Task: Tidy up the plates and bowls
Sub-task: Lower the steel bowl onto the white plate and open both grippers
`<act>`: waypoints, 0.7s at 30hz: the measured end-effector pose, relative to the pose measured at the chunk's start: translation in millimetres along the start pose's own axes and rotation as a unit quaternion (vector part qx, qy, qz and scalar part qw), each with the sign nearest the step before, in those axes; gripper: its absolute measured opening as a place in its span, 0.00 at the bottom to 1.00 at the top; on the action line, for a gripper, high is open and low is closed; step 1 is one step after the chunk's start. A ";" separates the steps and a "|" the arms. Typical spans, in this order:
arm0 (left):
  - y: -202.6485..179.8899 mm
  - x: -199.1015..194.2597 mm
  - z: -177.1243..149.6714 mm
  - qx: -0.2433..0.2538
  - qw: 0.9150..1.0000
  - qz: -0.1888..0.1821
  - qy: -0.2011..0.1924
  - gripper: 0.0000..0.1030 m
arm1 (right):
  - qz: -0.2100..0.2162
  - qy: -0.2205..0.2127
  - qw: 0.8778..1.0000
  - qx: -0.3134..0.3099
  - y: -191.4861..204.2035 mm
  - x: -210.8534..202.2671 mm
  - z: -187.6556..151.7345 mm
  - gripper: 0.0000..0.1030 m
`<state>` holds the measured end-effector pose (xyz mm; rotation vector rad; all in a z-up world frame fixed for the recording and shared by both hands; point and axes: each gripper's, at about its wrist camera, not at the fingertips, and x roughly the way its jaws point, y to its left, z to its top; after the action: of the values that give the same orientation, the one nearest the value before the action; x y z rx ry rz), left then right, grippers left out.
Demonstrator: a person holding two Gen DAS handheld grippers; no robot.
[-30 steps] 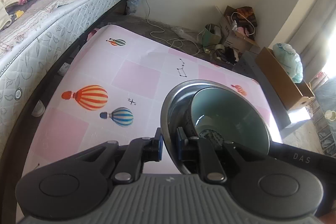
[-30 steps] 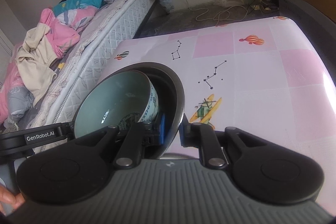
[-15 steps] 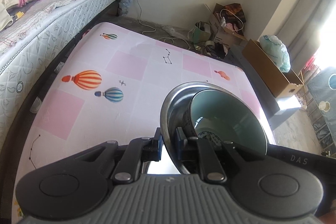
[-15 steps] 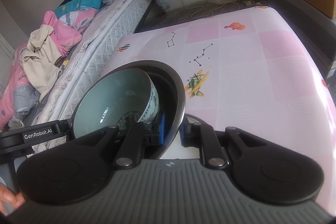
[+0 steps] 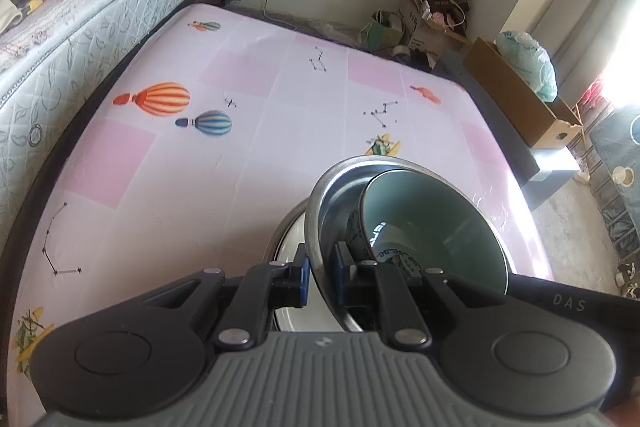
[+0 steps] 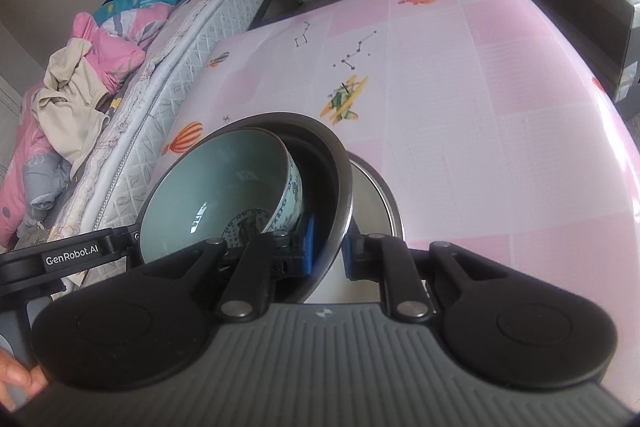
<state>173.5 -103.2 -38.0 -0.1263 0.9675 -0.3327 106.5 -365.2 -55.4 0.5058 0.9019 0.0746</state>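
A steel bowl holds a green ceramic bowl with a blue-patterned outside. My left gripper is shut on the steel bowl's rim. My right gripper is shut on the opposite rim of the steel bowl, with the green bowl inside it. Both hold the stack above a steel plate with a white centre, which lies on the pink table. The plate also shows in the right wrist view.
A mattress with heaped clothes runs along the table's left side. A cardboard box and clutter lie on the floor beyond the far and right edges. The table's right edge drops to a dark bench.
Both grippers have lifted the bowl stack and drawn it back. More of the table shows, and the steel plate under the bowls has come into view.
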 end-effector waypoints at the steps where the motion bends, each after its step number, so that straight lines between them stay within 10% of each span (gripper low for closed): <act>1: 0.5 1.3 -1.5 0.000 1.000 0.000 0.002 0.12 | 0.000 0.002 1.000 0.001 -1.1 1.6 -1.5 0.13; 21: 7.6 17.3 -9.3 0.001 1.000 0.004 0.024 0.12 | -0.005 0.015 1.000 -0.009 -4.4 24.8 -11.9 0.14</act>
<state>176.6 -101.4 -58.8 -0.1134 1.0151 -0.3307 112.2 -357.7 -81.7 0.4849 0.9329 0.0815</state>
